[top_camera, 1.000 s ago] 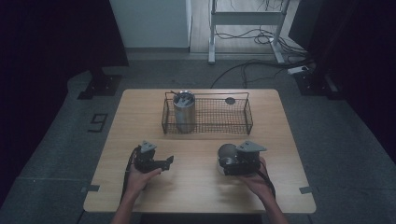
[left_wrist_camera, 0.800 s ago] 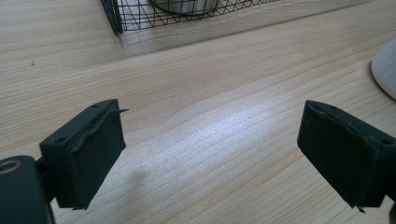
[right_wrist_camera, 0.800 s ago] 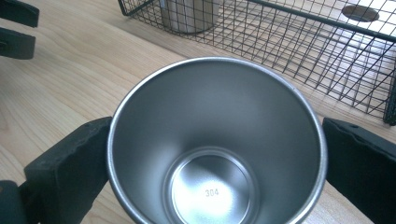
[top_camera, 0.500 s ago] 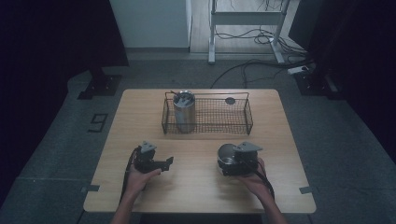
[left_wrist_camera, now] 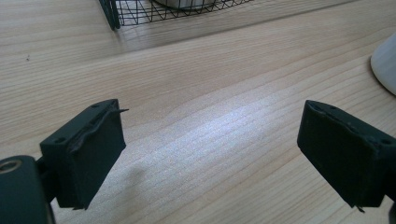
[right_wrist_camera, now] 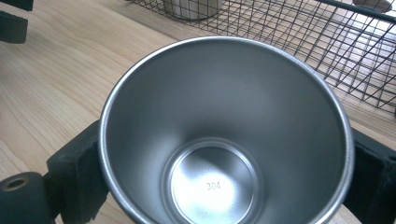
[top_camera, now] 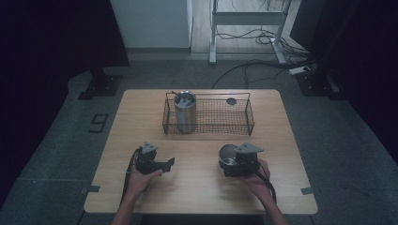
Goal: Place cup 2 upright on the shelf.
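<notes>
- My right tool [top_camera: 231, 165] has just been closing its jaws, and they now stand against both sides of a steel cup [right_wrist_camera: 224, 135]; I judge the grasp made.
- The cup sits upright on the surface [top_camera: 197, 187], near its front right, just in front of the wire basket [top_camera: 211, 123].
- My left tool [top_camera: 162, 164] rests released, jaws wide apart over bare wood, nothing between them.
- Done, as I read it: one steel tumbler [top_camera: 185, 112] already stands in the basket's left end. Left: lifting this cup and setting it in the basket.
- The cup is brushed metal with a rolled rim, tapering to a flat bottom stamped 304, empty and clean.
</notes>
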`<move>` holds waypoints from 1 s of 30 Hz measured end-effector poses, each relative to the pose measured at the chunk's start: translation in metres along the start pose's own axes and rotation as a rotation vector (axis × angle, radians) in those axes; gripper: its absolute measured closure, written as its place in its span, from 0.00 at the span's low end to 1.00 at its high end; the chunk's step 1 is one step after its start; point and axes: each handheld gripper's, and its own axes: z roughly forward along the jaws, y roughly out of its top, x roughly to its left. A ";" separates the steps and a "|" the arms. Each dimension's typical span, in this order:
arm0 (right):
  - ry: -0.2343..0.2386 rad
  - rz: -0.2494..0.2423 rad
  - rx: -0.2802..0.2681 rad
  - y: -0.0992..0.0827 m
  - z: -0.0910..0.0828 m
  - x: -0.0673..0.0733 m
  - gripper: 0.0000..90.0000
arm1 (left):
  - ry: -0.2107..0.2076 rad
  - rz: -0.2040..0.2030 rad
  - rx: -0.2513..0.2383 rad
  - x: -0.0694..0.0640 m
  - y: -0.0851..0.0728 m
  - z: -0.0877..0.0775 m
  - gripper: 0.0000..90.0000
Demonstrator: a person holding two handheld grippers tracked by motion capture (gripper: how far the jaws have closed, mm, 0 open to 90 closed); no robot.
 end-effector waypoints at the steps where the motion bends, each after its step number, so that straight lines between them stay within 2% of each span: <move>1: -0.001 0.000 -0.002 0.000 0.000 0.000 0.07 | 0.001 -0.001 -0.002 0.000 0.000 0.000 0.08; 8: 0.015 0.017 -0.024 0.001 -0.004 -0.001 0.07 | 0.009 -0.014 -0.007 0.003 0.000 -0.001 0.08; 15: 0.018 0.019 -0.067 0.007 -0.017 -0.001 0.07 | 0.008 -0.016 -0.003 0.002 -0.001 -0.002 0.08; 21: 0.022 0.033 -0.100 0.016 -0.028 -0.004 0.07 | 0.001 -0.021 -0.022 0.000 0.001 -0.006 0.09; 30: 0.010 0.030 -0.102 0.032 -0.033 -0.005 0.07 | -0.014 -0.027 -0.039 -0.001 0.003 -0.010 0.09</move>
